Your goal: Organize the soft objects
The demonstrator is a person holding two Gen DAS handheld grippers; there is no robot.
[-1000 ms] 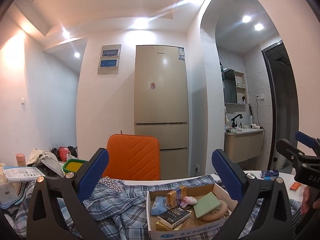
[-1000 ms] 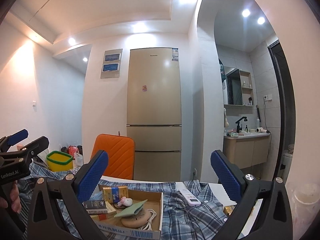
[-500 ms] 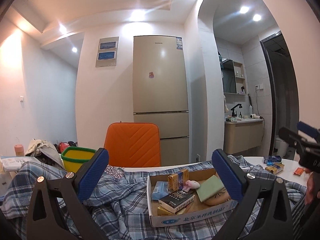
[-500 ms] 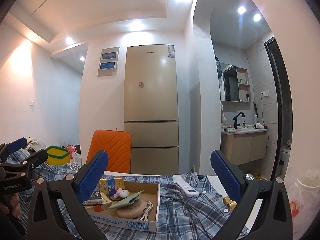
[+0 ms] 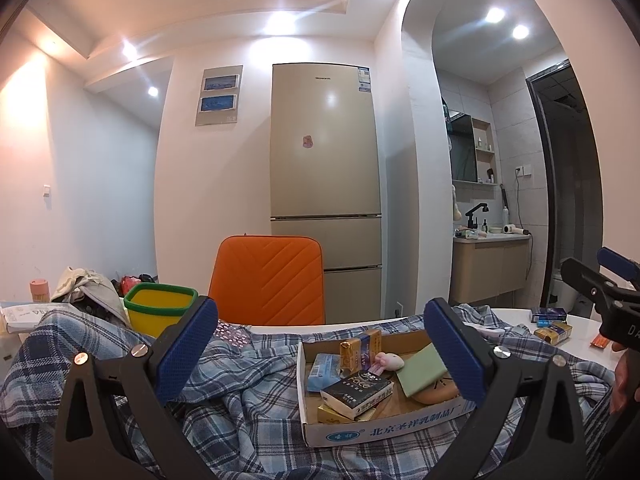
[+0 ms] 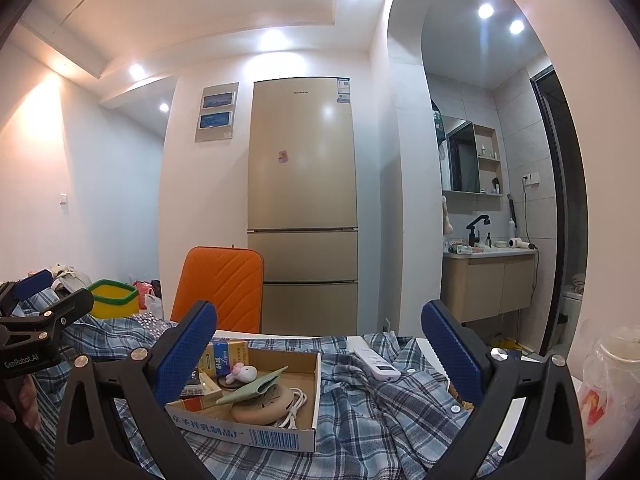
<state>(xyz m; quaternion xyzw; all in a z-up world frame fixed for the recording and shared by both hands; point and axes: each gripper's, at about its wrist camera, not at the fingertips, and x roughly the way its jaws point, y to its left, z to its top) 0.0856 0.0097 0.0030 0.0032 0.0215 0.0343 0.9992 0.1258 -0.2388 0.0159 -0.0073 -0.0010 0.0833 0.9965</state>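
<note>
A blue plaid shirt lies crumpled across the table. On it rests a cardboard box holding small cartons, a pink plush toy, a green pouch and a tan round cushion. My left gripper hovers open over shirt and box, holding nothing. My right gripper is open too, above the box and the shirt. Each gripper shows in the other's view: the right gripper at the right edge, the left gripper at the left edge.
A white remote lies on the shirt. A yellow tub with a green rim and a beige clothing pile sit at left. An orange chair stands behind the table. Small cartons lie at right, near a plastic bag.
Both views have shifted so the box and shirt sit higher in frame, with more of the shirt showing. Both grippers have stayed open and empty.
</note>
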